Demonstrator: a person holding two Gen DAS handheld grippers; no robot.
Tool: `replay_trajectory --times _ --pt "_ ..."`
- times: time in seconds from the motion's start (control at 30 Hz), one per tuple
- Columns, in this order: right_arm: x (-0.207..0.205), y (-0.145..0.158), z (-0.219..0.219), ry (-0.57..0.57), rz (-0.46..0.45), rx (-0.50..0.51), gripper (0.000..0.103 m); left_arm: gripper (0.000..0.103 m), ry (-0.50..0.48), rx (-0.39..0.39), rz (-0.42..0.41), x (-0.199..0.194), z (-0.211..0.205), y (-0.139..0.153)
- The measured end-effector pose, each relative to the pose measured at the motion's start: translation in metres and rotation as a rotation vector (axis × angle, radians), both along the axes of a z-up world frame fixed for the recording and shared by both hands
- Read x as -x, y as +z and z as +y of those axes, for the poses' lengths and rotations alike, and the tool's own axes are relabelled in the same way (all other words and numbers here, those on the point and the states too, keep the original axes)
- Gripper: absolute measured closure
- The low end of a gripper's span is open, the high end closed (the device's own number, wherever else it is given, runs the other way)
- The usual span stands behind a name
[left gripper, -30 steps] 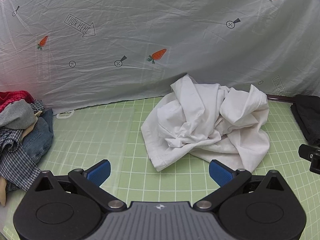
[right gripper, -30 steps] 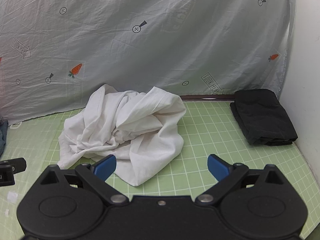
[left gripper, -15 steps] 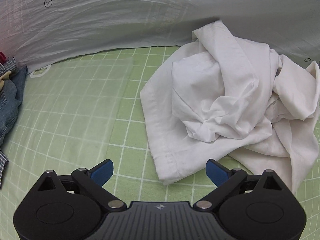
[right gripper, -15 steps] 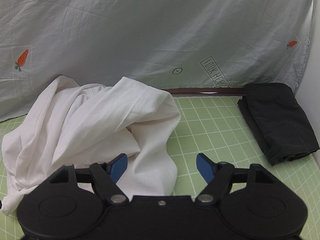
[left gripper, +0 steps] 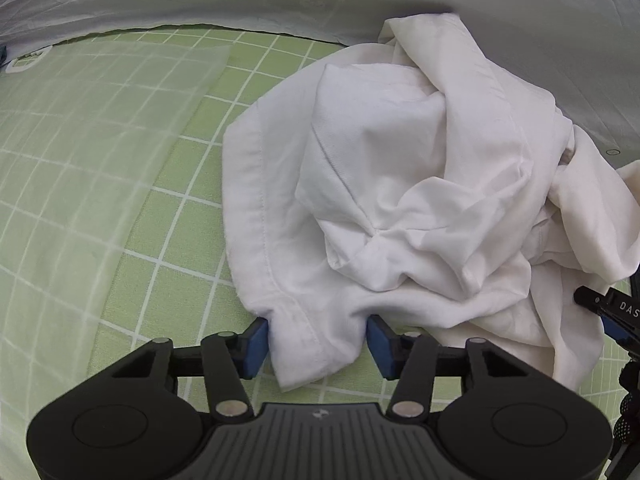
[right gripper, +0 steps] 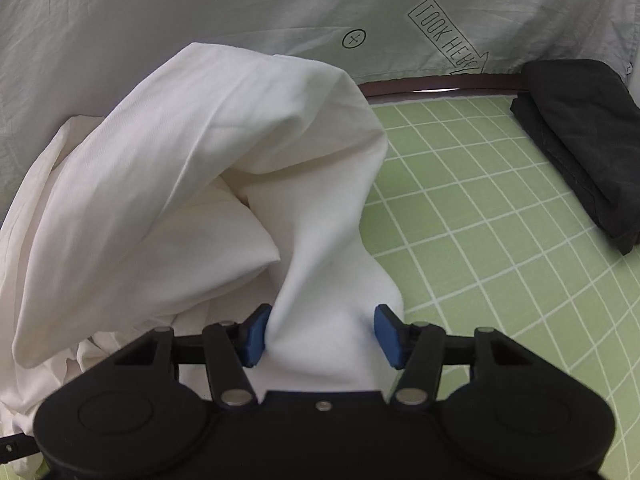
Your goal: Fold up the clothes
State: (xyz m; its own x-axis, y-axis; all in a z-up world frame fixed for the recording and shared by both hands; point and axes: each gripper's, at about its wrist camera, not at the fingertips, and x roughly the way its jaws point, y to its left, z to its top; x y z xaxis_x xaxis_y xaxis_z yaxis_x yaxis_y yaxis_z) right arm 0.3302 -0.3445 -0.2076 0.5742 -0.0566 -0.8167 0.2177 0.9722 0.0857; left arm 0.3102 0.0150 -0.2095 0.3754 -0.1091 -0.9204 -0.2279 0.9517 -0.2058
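Observation:
A crumpled white garment (left gripper: 400, 184) lies in a heap on the green grid mat (left gripper: 160, 240). Its near hemmed corner sits between the blue pads of my left gripper (left gripper: 316, 340). The jaws are partly closed, both pads touch the cloth, and a wide gap remains. In the right wrist view the white garment (right gripper: 200, 184) rises in a tall fold. A bunched part of it fills the gap of my right gripper (right gripper: 320, 334), which is also half closed around it. A piece of the right gripper (left gripper: 612, 312) shows at the left view's right edge.
A folded black garment (right gripper: 580, 136) lies at the far right of the mat (right gripper: 500, 240). A grey printed sheet (right gripper: 280, 8) hangs behind as a backdrop. A translucent plastic sheet (left gripper: 80, 140) covers the mat's left part.
Both grippers moved forward and down onto the white garment. Their jaws have narrowed around its edges. The clothes pile at the left has left the view.

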Motion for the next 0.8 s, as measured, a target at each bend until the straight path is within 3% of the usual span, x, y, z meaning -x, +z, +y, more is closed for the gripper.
replay_trajectory --times 0.03,0.07,0.1,0.17,0.27,0.4,0.53,0.67,0.8 --pt "0.002 0.002 0.0 0.007 -0.006 -0.007 0.063 0.071 0.006 0.006 -0.008 0.001 0.001 0.001" --pt "0.004 0.004 0.001 0.014 -0.012 -0.014 0.071 0.086 0.006 0.022 -0.017 0.003 0.003 0.003" --pt "0.006 0.006 0.001 0.02 -0.018 -0.02 0.08 0.092 0.014 0.033 -0.024 0.004 0.005 0.005" --pt "0.011 0.01 0.0 0.016 -0.032 -0.028 0.09 0.094 0.04 0.048 -0.034 0.006 0.009 0.008" --pt "0.022 0.019 -0.007 -0.001 -0.064 -0.003 0.1 0.095 0.04 -0.02 -0.075 0.018 0.014 0.019" --pt "0.047 0.033 -0.016 -0.022 -0.082 0.129 0.103 0.096 0.032 -0.131 -0.134 0.037 0.02 0.035" --pt "0.087 0.05 -0.05 -0.141 -0.05 0.27 0.103 0.096 0.077 -0.174 -0.155 0.064 0.041 0.049" --pt "0.126 0.058 -0.084 -0.195 -0.039 0.205 0.103 0.096 0.108 -0.211 -0.146 0.097 0.054 0.058" --pt "0.145 0.062 -0.072 -0.181 -0.073 0.147 0.103 0.096 0.179 -0.219 -0.125 0.12 0.077 0.06"
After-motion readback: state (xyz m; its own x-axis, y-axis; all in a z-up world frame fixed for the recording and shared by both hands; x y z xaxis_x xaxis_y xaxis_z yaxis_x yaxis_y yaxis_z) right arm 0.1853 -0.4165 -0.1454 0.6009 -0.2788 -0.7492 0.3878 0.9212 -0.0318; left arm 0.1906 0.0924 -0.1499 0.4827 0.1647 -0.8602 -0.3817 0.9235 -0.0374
